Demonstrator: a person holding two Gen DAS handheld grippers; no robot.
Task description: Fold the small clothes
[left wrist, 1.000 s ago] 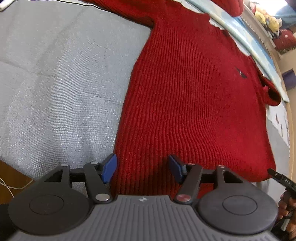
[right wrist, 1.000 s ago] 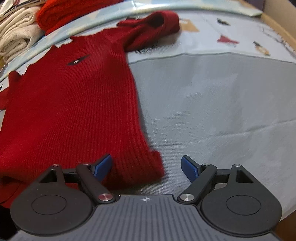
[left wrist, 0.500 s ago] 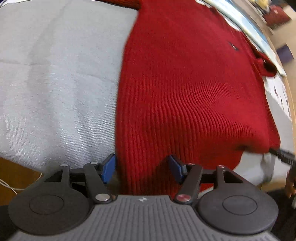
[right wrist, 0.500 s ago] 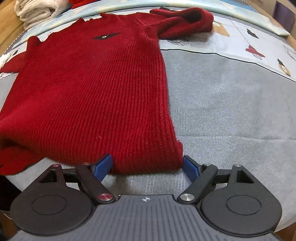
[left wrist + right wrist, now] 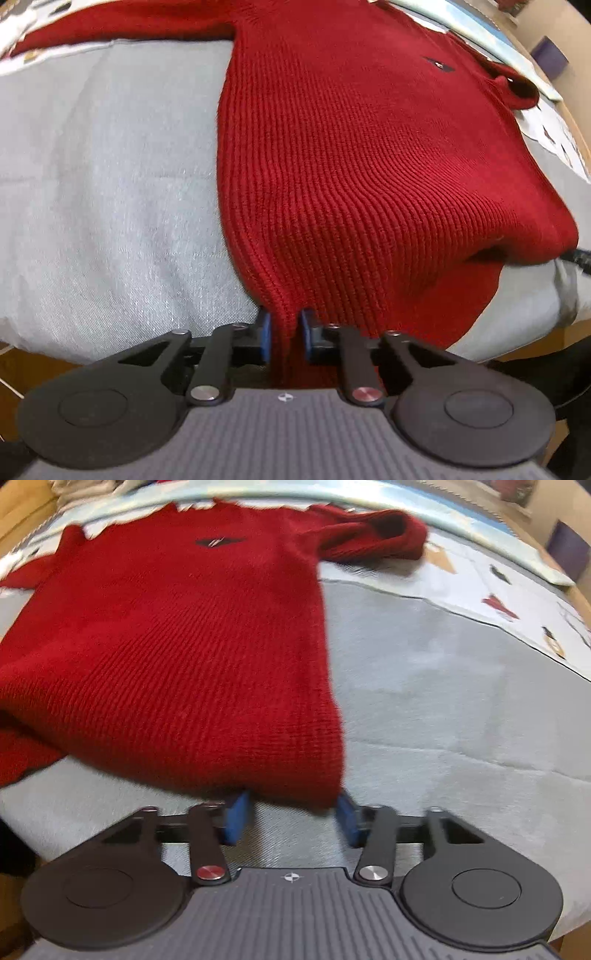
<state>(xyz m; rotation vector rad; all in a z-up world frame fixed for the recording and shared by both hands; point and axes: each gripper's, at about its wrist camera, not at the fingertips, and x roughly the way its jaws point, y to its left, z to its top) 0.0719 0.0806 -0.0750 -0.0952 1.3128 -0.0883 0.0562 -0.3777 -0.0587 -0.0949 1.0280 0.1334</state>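
A small red knitted sweater (image 5: 369,147) lies face up on a grey cloth, with a small dark logo on the chest. My left gripper (image 5: 284,334) is shut on the sweater's bottom hem at its left corner, with the knit bunched between the blue pads. In the right wrist view the same sweater (image 5: 177,657) has its bottom right hem corner lying between the fingers of my right gripper (image 5: 293,814). The right jaws stand partly closed with a wide gap, not pinching the knit. One sleeve (image 5: 373,535) lies bunched at the far right.
The grey cloth (image 5: 103,184) covers the surface to the near edge. A pale printed sheet (image 5: 517,602) lies beyond it at the far right. Folded light fabric (image 5: 85,485) sits at the far left corner. A wooden edge (image 5: 517,350) shows below the cloth.
My left gripper has closed on the hem; it was open before. My right gripper has narrowed around the hem's right corner. The hem has lifted and bunched.
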